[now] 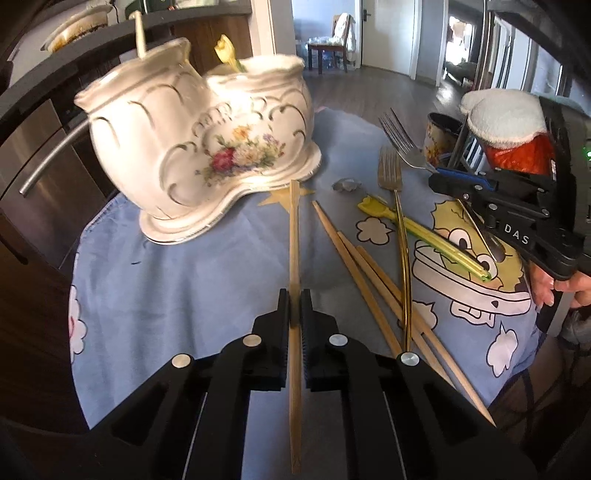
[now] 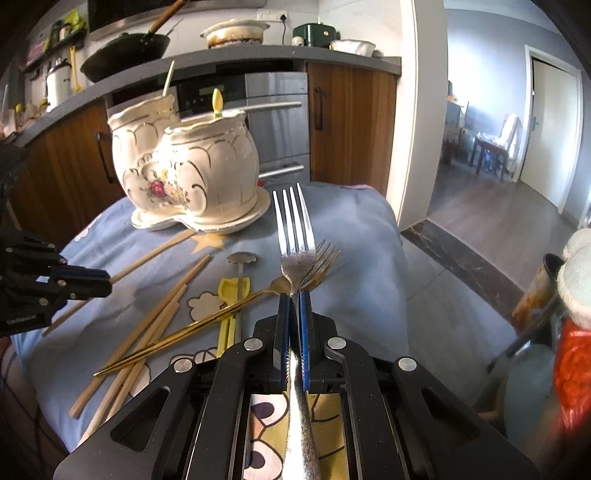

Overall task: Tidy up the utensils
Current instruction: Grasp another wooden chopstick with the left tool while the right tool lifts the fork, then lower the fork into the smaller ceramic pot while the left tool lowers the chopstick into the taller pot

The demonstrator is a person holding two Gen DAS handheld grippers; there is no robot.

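Note:
A white floral double-pot holder (image 1: 192, 147) stands at the back of the blue cloth; it also shows in the right wrist view (image 2: 184, 173). My left gripper (image 1: 294, 299) is shut on a wooden chopstick (image 1: 294, 236) that points toward the holder. My right gripper (image 2: 294, 299) is shut on a silver fork (image 2: 295, 229), tines forward, held above the cloth. A gold fork (image 2: 207, 321), several loose chopsticks (image 2: 147, 332), a yellow utensil (image 2: 231, 310) and a small silver spoon (image 2: 242, 258) lie on the cloth.
The holder has a white stick (image 1: 140, 35) in one pot and a yellow utensil (image 1: 227, 51) in the other. A patterned cup (image 1: 439, 136) and a red bag with a white towel (image 1: 509, 122) stand at the right. Kitchen cabinets (image 2: 351, 122) lie behind.

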